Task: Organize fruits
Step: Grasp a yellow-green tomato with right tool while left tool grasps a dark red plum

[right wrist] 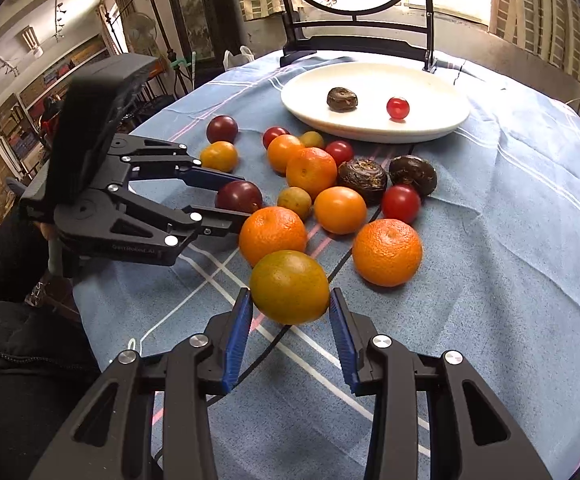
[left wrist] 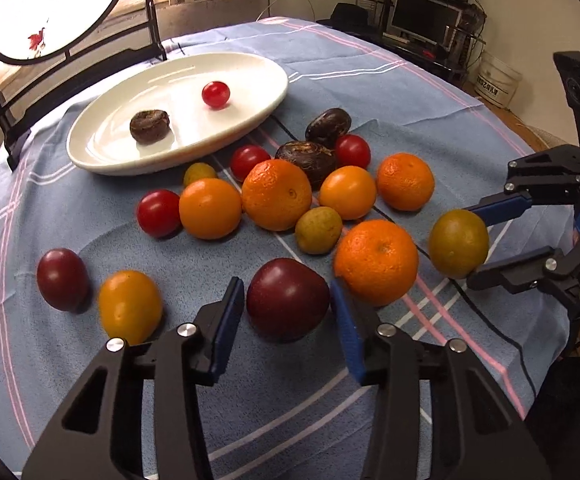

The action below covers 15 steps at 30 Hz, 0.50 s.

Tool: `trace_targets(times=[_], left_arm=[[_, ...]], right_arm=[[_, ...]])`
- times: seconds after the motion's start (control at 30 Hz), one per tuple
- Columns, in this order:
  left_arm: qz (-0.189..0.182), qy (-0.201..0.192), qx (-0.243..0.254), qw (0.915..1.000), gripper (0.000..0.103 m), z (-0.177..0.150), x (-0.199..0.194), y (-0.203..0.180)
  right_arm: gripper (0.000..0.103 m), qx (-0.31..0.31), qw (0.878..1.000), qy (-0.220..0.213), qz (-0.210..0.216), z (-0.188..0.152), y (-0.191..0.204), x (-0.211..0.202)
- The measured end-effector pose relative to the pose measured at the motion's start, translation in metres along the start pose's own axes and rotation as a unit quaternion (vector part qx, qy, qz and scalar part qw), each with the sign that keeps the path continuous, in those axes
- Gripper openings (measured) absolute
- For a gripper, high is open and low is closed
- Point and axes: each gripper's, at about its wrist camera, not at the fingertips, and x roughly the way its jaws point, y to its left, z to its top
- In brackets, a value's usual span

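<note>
My left gripper (left wrist: 285, 282) is shut on a dark red plum (left wrist: 287, 300) that rests on the blue cloth. My right gripper (right wrist: 290, 291) is shut on a greenish-orange mandarin (right wrist: 290, 286), which hangs just above the cloth. Beyond both lies a loose heap of fruit: orange mandarins (left wrist: 275, 194), red cherry tomatoes (left wrist: 158, 213), small yellow-green fruits (left wrist: 318, 230) and dark brown chestnut-like pieces (left wrist: 308, 160). A white plate (left wrist: 89, 156) at the back holds one cherry tomato (left wrist: 215, 95) and one brown piece (left wrist: 149, 126).
A second plum (left wrist: 62, 279) and a yellow-orange fruit (left wrist: 129, 306) lie left of my left gripper. A black-framed round screen (left wrist: 53, 4) stands behind the plate. A black cable (left wrist: 502, 332) runs across the cloth at the right, near the table edge.
</note>
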Motion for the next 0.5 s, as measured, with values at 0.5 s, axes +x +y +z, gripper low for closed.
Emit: trace_targets(times=[0.5], left_arm=[[0.118,-0.085,-0.023,0.9891,0.039,0.028,-0.048,0.009]], right_arm=[[0.039,-0.01,0.998,-0.052,-0.026,0.037,-0.008,-0.023]])
